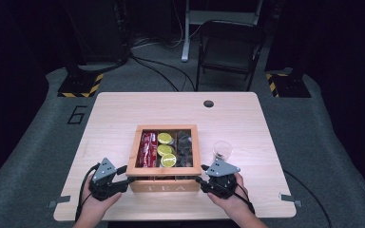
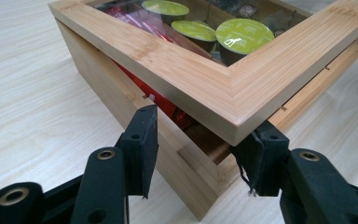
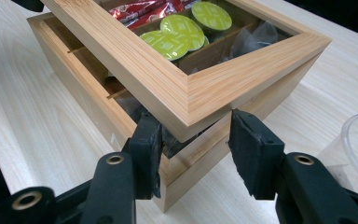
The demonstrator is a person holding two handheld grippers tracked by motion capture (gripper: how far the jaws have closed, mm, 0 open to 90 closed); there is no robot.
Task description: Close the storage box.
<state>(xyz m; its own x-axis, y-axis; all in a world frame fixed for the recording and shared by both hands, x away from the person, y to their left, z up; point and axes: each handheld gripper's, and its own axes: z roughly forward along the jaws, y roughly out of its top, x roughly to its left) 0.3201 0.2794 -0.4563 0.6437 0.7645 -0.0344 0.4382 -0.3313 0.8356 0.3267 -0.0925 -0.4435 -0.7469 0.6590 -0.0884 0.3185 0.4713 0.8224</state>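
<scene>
**Both grippers at the lid's near corners**

High view: tea box (image 1: pixel 165 183) sits mid-table, nearer the near edge, lid (image 1: pixel 138 145) looks flat and shut; a clear cup (image 1: pixel 222 151) stands just right of it. Left gripper (image 1: pixel 123 176) is at the near-left corner, right gripper (image 1: pixel 200 180) at the near-right.

Gripper views show what the high view doesn't: lid's near edge is raised off the box, a gap under it, red packets (image 2: pixel 165 100) visible through the gap.

Left gripper view: jaws straddle the lid corner (image 2: pixel 235 123), right pad touching it, left pad against the box side; firm grip – can't tell.

Right gripper view: jaws part-open round the lid corner (image 3: pixel 189 123), right pad clear of the wood.

Box is near-square; its front, lettered TEA, faces the person. Lid tilts up toward the near side, hinge side far. Green pods (image 3: pixel 179 32) and dark bags (image 3: pixel 256 37) inside.
</scene>
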